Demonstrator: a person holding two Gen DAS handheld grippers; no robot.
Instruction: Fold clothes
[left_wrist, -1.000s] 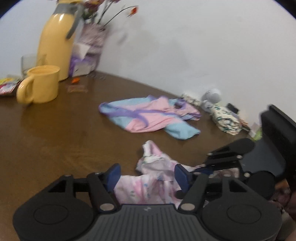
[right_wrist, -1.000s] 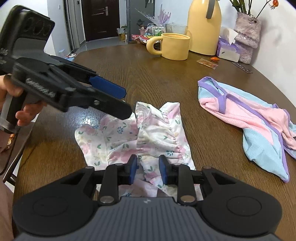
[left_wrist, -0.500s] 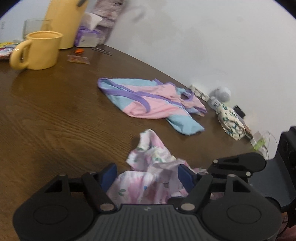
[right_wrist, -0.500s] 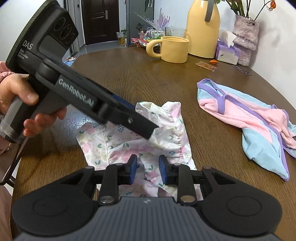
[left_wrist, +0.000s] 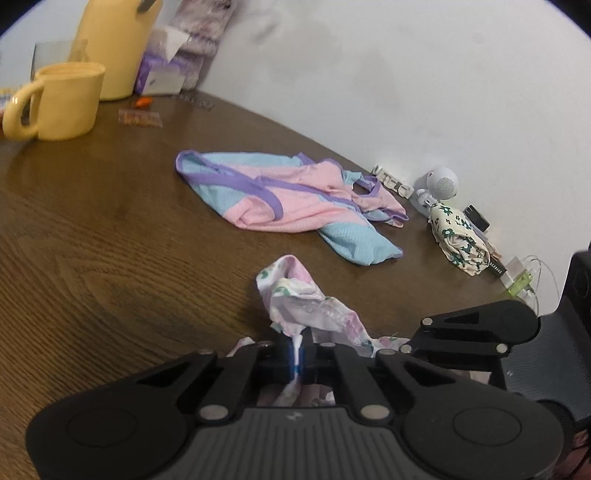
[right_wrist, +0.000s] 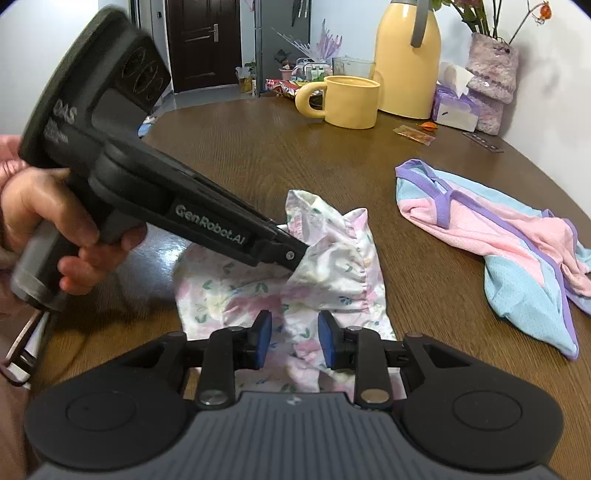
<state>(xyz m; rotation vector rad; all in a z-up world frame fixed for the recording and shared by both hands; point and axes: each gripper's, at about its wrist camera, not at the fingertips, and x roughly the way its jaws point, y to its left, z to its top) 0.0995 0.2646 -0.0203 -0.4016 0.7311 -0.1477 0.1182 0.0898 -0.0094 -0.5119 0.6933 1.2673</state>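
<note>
Right wrist view shows the floral garment (right_wrist: 288, 280) lying on the brown wood-grain worktop (right_wrist: 258, 147), on the near side of the yellow mug (right_wrist: 351, 101). It is thin white cloth printed with small pink flowers and green leaves, gathered into ruffles along one edge and rumpled in soft folds. My left claw (right_wrist: 297, 258) has its tips pressed together on a pinch of that ruffled cloth, pulling it up into a small peak. My right claw (right_wrist: 294, 338) stands with its blue pads apart, the garment's near edge lying between them, not pinched. From the left wrist view, a white fold runs into my left claw (left_wrist: 297, 360) between the closed blue pads. Nearer the mug than the floral piece lies a pink-and-blue mesh garment (right_wrist: 517, 240) with purple binding, crumpled flat on the wood.
</note>
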